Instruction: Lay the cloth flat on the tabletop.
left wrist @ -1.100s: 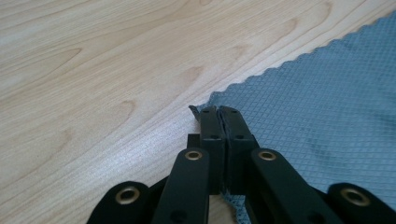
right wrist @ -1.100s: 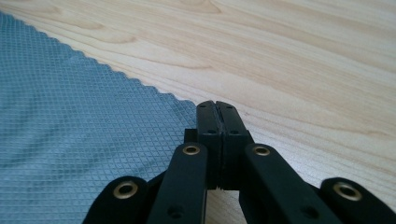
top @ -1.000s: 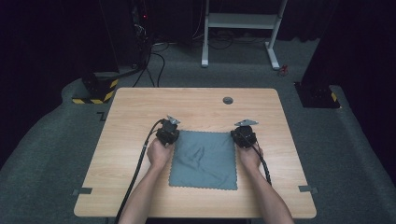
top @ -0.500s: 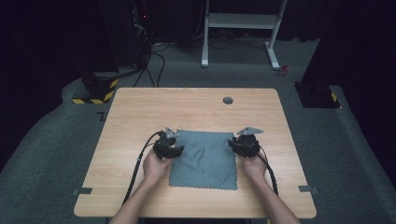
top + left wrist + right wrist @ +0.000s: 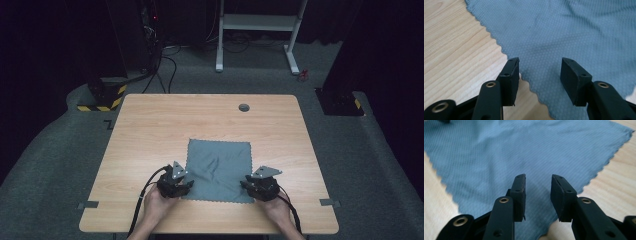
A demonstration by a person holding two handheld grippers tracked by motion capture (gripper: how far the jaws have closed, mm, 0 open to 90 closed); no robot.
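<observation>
Cloth (image 5: pixel 219 170) corners lined up for pinching

Left gripper (image 5: pixel 539 75) and right gripper (image 5: pixel 537 195) are held apart, jaws just opened, over near corners; next, closing on cloth edges is called for.

Dark room, grey carpet (image 5: pixel 60 165), white frame (image 5: pixel 257 22).

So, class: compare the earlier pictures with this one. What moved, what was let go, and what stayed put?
Both hands drew back from the cloth's far corners to its near corners. The left gripper and right gripper have just been opening and let the cloth go; it lies flat beneath their jaws. The table stayed as it was.
</observation>
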